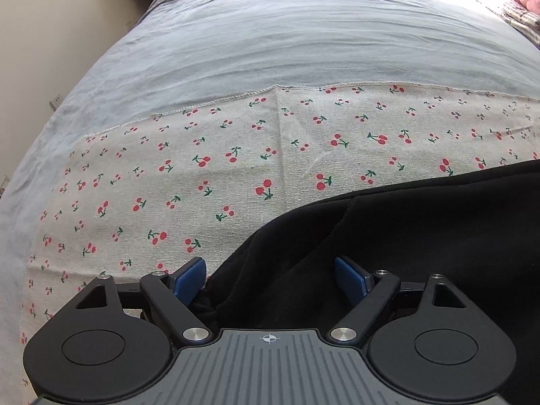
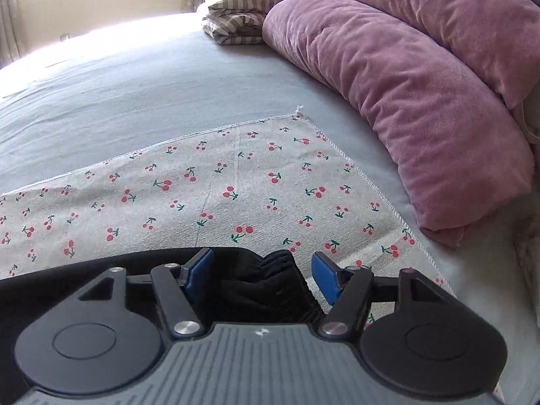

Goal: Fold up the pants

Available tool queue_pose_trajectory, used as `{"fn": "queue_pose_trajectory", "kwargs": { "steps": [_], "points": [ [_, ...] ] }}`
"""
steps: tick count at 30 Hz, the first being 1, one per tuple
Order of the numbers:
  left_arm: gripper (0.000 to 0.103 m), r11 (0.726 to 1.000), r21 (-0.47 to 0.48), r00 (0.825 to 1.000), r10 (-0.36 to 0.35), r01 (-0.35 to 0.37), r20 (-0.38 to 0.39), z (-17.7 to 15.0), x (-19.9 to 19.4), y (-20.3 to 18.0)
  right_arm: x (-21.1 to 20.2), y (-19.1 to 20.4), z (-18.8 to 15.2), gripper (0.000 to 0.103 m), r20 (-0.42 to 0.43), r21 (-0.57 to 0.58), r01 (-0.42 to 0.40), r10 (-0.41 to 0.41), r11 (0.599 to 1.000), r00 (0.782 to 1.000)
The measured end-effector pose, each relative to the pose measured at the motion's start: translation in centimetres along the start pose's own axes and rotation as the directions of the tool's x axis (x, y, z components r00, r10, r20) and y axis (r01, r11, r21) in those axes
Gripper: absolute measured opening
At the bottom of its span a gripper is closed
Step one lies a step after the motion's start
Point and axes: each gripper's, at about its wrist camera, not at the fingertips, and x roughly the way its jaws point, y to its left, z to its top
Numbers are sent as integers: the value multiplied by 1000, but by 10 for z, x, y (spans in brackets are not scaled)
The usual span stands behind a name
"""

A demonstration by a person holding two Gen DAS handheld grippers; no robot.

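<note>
Right wrist: black pants [image 2: 270,276], gathered elastic waistband, on cherry-print cloth [image 2: 236,182].

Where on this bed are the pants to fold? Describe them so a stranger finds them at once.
Start from the grey bedsheet and find the cherry-print cloth spread over it. The black pants lie on that cloth's near edge, their gathered elastic waistband between the right gripper's blue pads. They are the only plain black fabric; the mauve pillows and striped bedding lie farther off.

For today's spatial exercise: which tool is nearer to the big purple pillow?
Right. The right tool straddles the pants' waistband, with the purple pillow just beyond the cherry-print cloth. The left tool sees no purple pillow.
</note>
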Motion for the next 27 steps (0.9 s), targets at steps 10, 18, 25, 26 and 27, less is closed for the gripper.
{"fn": "queue_pose_trajectory", "kwargs": {
  "steps": [10,18,25,26,27],
  "points": [
    [10,997,-70,992,-4,13,123,-8,-52,8,-62,-21,4,6,102,82,-14,5,997,995],
    [10,992,-114,964,-13,45,267,-38,-136,24,-121,-47,0,5,88,89,-19,12,996,996],
    [10,989,-93,925,-70,113,374,-152,-219,48,-240,-112,-56,5,330,106,-256,209,961,921],
    [10,991,-63,926,-90,121,367,-174,-220,45,-247,-129,-79,5,330,89,-283,240,955,913],
    [10,991,-28,930,-110,128,352,-195,-219,42,-249,-143,-101,5,323,67,-300,263,952,909]
  ]
}}
